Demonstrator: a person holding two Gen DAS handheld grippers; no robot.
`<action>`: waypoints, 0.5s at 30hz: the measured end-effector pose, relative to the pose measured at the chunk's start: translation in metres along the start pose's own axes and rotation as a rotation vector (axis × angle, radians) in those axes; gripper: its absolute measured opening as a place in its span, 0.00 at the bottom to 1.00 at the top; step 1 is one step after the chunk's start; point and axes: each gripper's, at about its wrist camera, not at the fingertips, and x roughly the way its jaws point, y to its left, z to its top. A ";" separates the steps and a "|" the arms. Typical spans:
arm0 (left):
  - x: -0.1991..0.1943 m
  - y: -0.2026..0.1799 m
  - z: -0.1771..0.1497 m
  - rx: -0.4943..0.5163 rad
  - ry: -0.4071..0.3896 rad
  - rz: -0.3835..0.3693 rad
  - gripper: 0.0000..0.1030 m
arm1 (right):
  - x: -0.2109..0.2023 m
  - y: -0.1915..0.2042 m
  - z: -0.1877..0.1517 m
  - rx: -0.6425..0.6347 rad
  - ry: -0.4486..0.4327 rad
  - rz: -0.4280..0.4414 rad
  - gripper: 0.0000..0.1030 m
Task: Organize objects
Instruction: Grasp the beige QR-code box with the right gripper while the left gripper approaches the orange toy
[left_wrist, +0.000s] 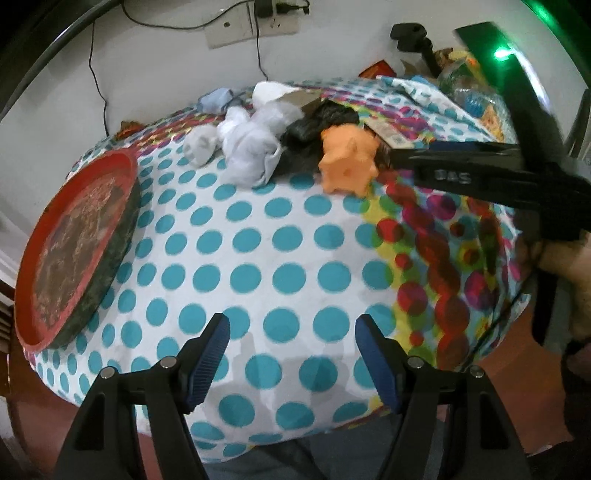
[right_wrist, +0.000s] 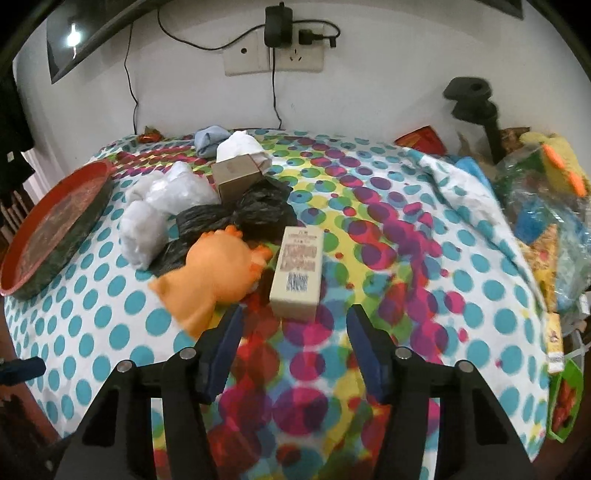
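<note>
An orange toy animal (right_wrist: 212, 273) lies on the dotted tablecloth (right_wrist: 110, 295), also in the left wrist view (left_wrist: 347, 162). A cream printed box (right_wrist: 299, 273) lies just right of it. Behind are a black plastic bag (right_wrist: 243, 218), white bags (right_wrist: 162, 206) and a brown carton (right_wrist: 236, 173). My right gripper (right_wrist: 293, 321) is open, just in front of the cream box and toy; it shows in the left wrist view (left_wrist: 395, 155) beside the toy. My left gripper (left_wrist: 291, 332) is open and empty over the near tablecloth (left_wrist: 258, 240).
A red round tray (left_wrist: 74, 243) leans at the table's left edge, also in the right wrist view (right_wrist: 48, 225). A cluttered pile of bags and a yellow plush (right_wrist: 546, 177) fills the right side. A black stand (right_wrist: 476, 107) and wall sockets with cables (right_wrist: 273, 55) are behind.
</note>
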 end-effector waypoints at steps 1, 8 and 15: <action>0.002 0.000 0.003 -0.002 0.006 0.002 0.70 | 0.004 -0.001 0.003 -0.004 0.005 -0.009 0.52; 0.020 -0.001 0.014 0.004 0.054 -0.026 0.70 | 0.029 -0.010 0.011 0.002 0.036 0.020 0.36; 0.026 -0.005 0.038 0.009 0.062 -0.037 0.70 | 0.028 -0.018 0.010 0.008 0.015 0.048 0.27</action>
